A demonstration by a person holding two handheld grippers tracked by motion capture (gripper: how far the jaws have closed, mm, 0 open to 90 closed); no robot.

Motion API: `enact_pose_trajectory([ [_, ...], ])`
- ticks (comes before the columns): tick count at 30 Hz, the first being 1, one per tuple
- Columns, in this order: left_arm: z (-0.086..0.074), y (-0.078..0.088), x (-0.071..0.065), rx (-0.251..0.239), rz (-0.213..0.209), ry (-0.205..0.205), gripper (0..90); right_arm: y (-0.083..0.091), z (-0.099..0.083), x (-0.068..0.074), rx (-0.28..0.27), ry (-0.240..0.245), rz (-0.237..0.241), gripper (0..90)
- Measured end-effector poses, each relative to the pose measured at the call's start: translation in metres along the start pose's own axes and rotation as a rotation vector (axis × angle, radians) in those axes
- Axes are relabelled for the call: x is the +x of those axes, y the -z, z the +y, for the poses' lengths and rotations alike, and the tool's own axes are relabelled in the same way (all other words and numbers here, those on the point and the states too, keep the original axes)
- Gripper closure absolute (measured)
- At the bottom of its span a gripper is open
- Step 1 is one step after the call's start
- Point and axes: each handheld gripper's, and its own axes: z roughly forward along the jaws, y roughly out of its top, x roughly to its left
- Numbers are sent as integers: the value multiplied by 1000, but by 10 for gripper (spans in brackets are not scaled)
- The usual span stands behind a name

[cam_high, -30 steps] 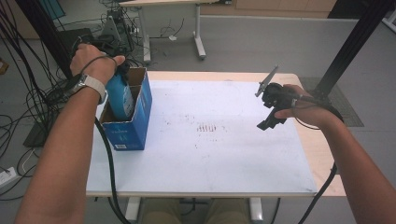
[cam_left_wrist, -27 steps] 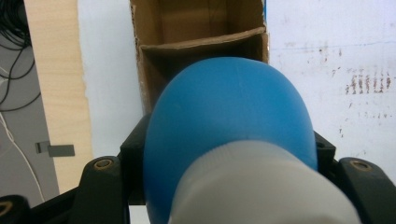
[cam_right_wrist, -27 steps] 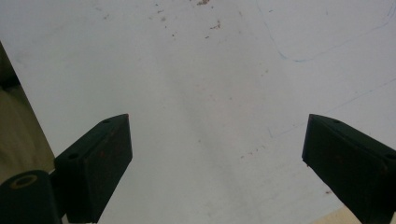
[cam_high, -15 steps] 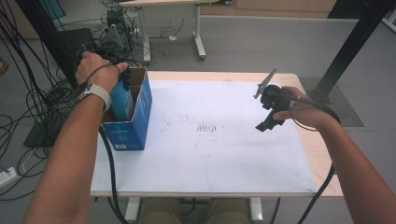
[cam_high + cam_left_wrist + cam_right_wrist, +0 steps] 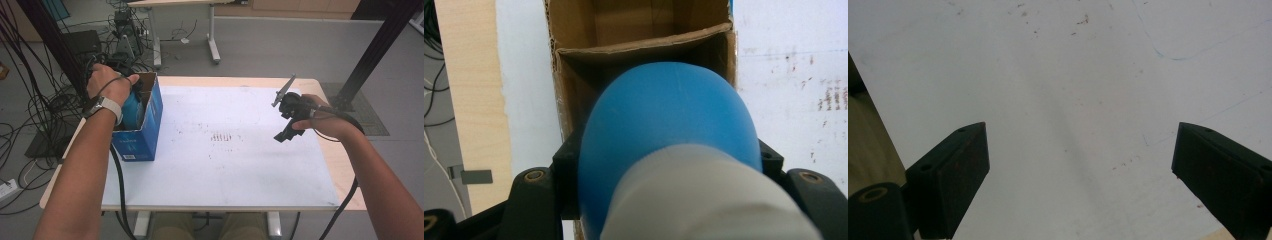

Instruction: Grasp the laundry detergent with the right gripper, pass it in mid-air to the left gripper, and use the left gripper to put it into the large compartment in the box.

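A blue ball (image 5: 669,130) is being lowered into the box (image 5: 142,135) at 9 o'clock, clenched by the left gripper (image 5: 664,195); release is needed next. The right gripper (image 5: 1078,175) is spread, with nothing between its fingers.

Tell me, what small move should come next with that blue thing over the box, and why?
Probably lower it a little further, straight down. The left tongs grip the blue thing, which sits at the mouth of the cardboard box, above one compartment. The right tongs hang open over the white sheet, holding nothing.
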Motion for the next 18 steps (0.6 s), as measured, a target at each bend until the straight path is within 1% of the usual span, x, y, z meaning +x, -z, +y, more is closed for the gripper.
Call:
enact_pose_trajectory([
  [1,0,0,0,-11,-2,2,385,0,0,0,0,-2,2,82],
  [3,0,-2,1,-7,-4,5,386,-1,1,0,2,-1,0,83],
  [5,-1,-5,1,-14,-7,10,386,-1,1,0,0,1,4,83],
  [9,-2,-10,2,-14,-7,12,385,-3,1,0,3,1,4,83],
  [10,-2,-12,2,-5,-5,12,386,-3,1,0,3,-1,4,83],
  [15,-2,-15,2,-17,3,12,385,-4,2,0,5,-2,6,83],
  [18,-3,-16,2,-11,5,5,385,-4,2,-1,6,-2,8,82],
])
